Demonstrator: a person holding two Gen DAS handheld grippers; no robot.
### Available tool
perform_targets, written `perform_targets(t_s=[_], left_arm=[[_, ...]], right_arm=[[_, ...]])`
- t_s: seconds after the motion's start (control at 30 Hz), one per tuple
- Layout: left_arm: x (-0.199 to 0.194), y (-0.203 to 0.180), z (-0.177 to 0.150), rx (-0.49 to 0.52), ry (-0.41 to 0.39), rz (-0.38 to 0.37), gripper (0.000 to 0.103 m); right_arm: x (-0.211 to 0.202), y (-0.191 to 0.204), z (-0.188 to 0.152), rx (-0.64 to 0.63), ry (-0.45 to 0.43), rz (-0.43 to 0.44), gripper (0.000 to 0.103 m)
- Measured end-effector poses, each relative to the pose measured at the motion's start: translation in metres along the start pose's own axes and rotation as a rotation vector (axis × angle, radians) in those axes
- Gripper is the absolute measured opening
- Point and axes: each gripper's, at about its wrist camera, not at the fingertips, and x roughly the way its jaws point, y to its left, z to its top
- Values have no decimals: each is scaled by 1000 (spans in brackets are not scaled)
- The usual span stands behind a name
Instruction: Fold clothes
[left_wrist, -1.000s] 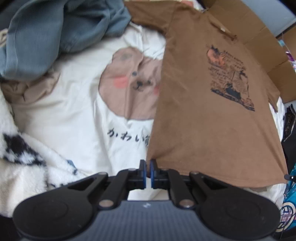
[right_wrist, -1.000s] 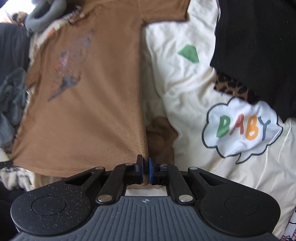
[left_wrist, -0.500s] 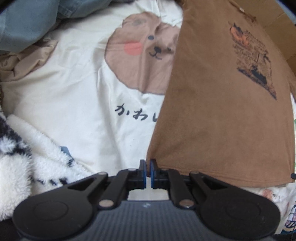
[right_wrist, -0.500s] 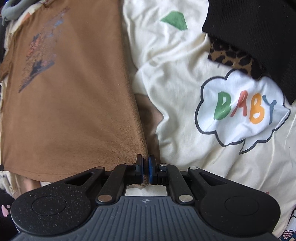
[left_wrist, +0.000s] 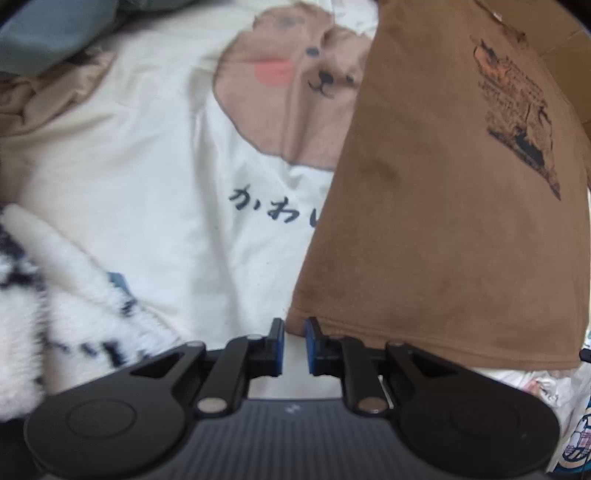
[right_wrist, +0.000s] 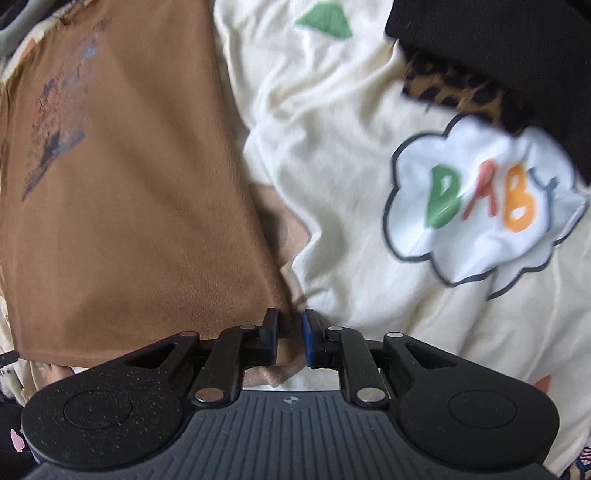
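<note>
Both claws point down at the lower corners of a brown T-shirt (left_wrist: 436, 221), one at each end of its hem. On the left claw (left_wrist: 294, 345) the jaws have just been opening; a narrow gap shows between the blue pads and the shirt's corner sits at their tips, no longer pinched. On the right claw (right_wrist: 289, 341) the jaws have likewise just been opening, with the other corner lying loose between the pads, which do not press on it. That pairing suits laying a garment out: holding both hem corners keeps the cloth taut and square, and letting go of both together leaves it spread, print side up, ready for a first fold, I judge.

No bench shows. The shirt lies on a heap of other clothes: a cream top with a bear face (left_wrist: 295, 92) to its left, a cream garment with a "BABY" cloud (right_wrist: 484, 199) to its right, a black knit (right_wrist: 517, 48), a fluffy white-and-black fabric (left_wrist: 48, 295) and a grey-blue garment (left_wrist: 55, 29). Brown cardboard (left_wrist: 569, 74) shows past the collar.
</note>
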Motion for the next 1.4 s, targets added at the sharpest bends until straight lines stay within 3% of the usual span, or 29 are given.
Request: perform_targets(t_s=[0.03, 0.23, 0.67, 0.97, 1.2, 1.4], left_arm=[[-8, 1, 0, 2, -11, 0, 16], [-63, 2, 6, 6, -98, 3, 31], [-182, -23, 36, -15, -269, -17, 39], [-246, -31, 51, -19, -361, -46, 44], [-283, -35, 58, -40, -414, -41, 47], [-308, -39, 72, -48, -446, -41, 49]], right_arm=[[-7, -1, 0, -1, -10, 3, 29], [-59, -6, 3, 0, -104, 31, 35], [-192, 21, 46, -23, -350, 75, 45], [-275, 41, 70, -52, -456, 106, 45], [-320, 46, 79, -66, -516, 122, 54], [-333, 46, 91, -40, -540, 149, 57]])
